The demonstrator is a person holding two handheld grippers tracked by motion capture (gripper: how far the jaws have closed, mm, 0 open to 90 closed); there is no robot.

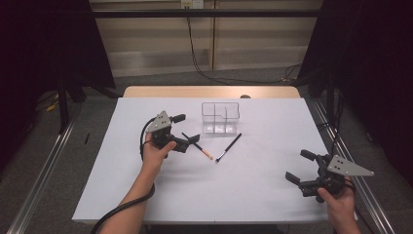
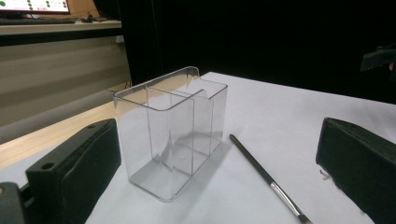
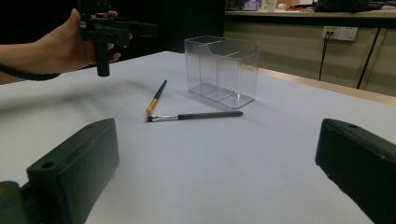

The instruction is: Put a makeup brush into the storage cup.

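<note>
A clear plastic organizer (image 1: 220,118) with three compartments stands upright and empty at the table's far middle. Just in front of it lie two makeup brushes. One has a black handle and a tan tip (image 1: 197,146); the other is slim and black with a silver ferrule (image 1: 229,147). Their tips nearly meet. My left gripper (image 1: 187,130) is open and held above the table over the tan-tipped brush's handle end, facing the organizer (image 2: 170,135). My right gripper (image 1: 298,165) is open and empty near the front right edge, pointing at both brushes (image 3: 156,97) (image 3: 196,115).
A white sheet (image 1: 243,195) covers the table, with a strip of bare wood (image 1: 209,91) along the far edge. Metal rails (image 1: 44,170) run on the floor at both sides. Dark curtains and a cable lie beyond the table.
</note>
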